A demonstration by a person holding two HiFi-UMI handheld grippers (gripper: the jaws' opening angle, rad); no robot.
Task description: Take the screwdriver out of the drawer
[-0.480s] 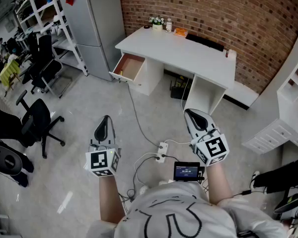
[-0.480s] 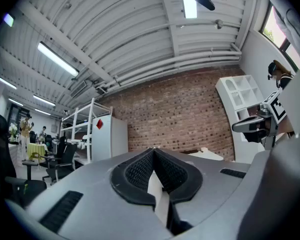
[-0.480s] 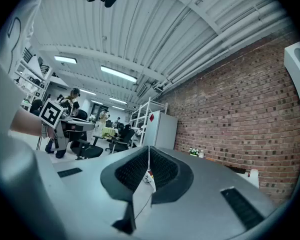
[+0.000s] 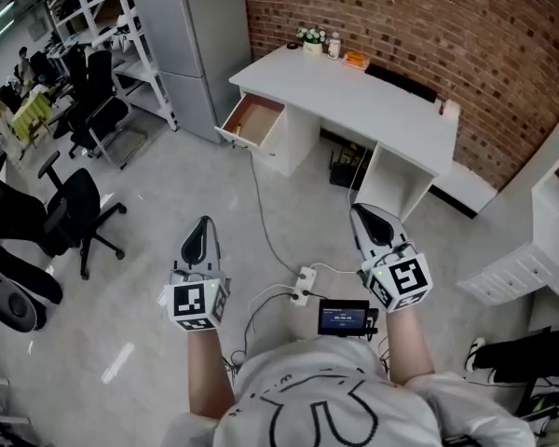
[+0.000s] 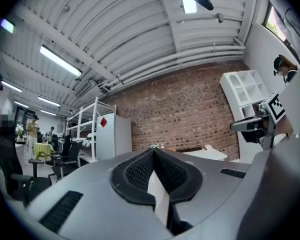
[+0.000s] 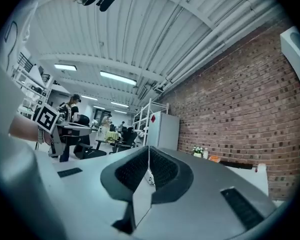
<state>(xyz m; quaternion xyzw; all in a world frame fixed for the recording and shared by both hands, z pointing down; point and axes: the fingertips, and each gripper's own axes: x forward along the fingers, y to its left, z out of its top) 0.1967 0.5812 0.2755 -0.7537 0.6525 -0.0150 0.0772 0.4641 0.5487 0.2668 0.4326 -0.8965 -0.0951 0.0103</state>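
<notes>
A white desk (image 4: 373, 96) stands against the brick wall ahead, with its left drawer (image 4: 254, 121) pulled open; I see no screwdriver from here. My left gripper (image 4: 201, 228) hangs at lower left over the floor, jaws shut and empty. Over the floor at lower right, my right gripper (image 4: 367, 220) is shut too, holding nothing. Both point toward the desk from well short of it. In the left gripper view the left gripper (image 5: 153, 151) has its pads pressed together, as does the right gripper (image 6: 149, 149) in the right gripper view.
A power strip (image 4: 304, 285) and cables (image 4: 261, 214) lie on the floor between me and the desk. Black office chairs (image 4: 74, 212) stand at left, a grey cabinet (image 4: 191, 35) and white shelving (image 4: 107, 26) behind. A white drawer unit (image 4: 508, 268) is at right. A small plant (image 4: 310, 37) sits on the desk.
The view has shifted slightly; the desk and open drawer sit a little lower and more to the right in frame. Both grippers keep the same pose, still shut.
</notes>
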